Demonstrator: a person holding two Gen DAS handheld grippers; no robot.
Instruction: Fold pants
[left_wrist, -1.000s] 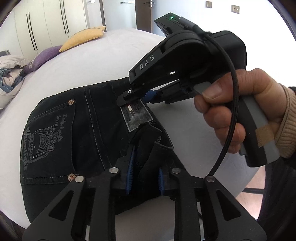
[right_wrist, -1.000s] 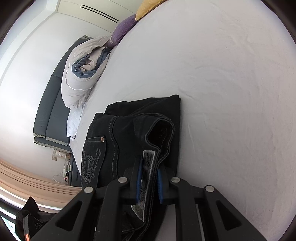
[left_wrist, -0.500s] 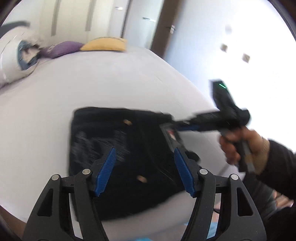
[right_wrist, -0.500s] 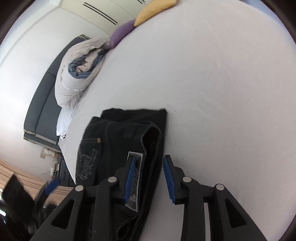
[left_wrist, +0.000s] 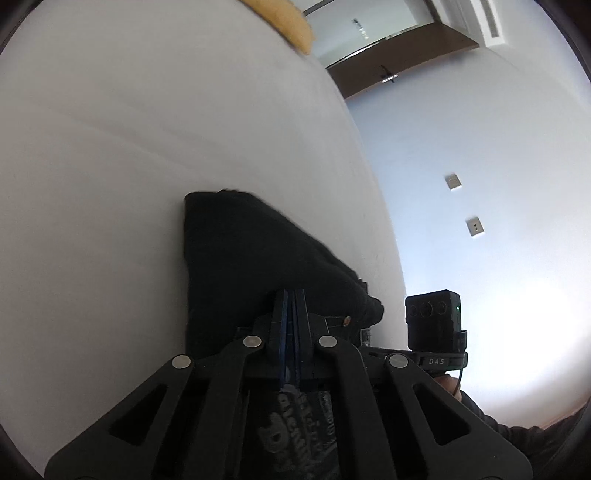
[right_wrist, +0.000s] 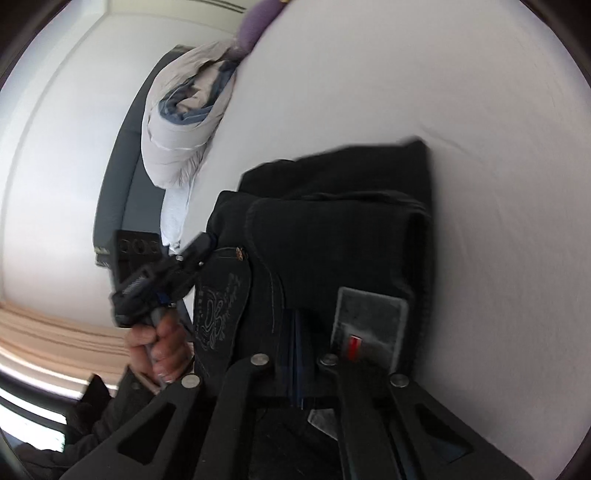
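Note:
Black jeans (left_wrist: 258, 258) lie folded in a thick stack on the white bed sheet (left_wrist: 110, 147). My left gripper (left_wrist: 291, 297) hangs just over the stack's near side, jaws closing until the blue pads meet, with no cloth between them. In the right wrist view the jeans (right_wrist: 351, 240) show their printed back pocket (right_wrist: 218, 306) and grey waistband label (right_wrist: 369, 321). My right gripper (right_wrist: 295, 317) sits low over the waistband beside that label, jaws likewise closing to meet with nothing caught. A hand (right_wrist: 162, 343) holds the left tool at the pocket side.
A rolled grey-white duvet (right_wrist: 181, 129) and a purple cushion (right_wrist: 258, 22) lie at the bed's head by a grey headboard (right_wrist: 118, 177). A yellow cushion (left_wrist: 291, 26) rests at the far edge. A brown door (left_wrist: 388, 62) and wall switches (left_wrist: 474, 227) stand beyond the bed.
Both grippers let go of the waistband, opened, and have shut with nothing in them. The left one swung across the jeans and rolled, so its view now tilts.

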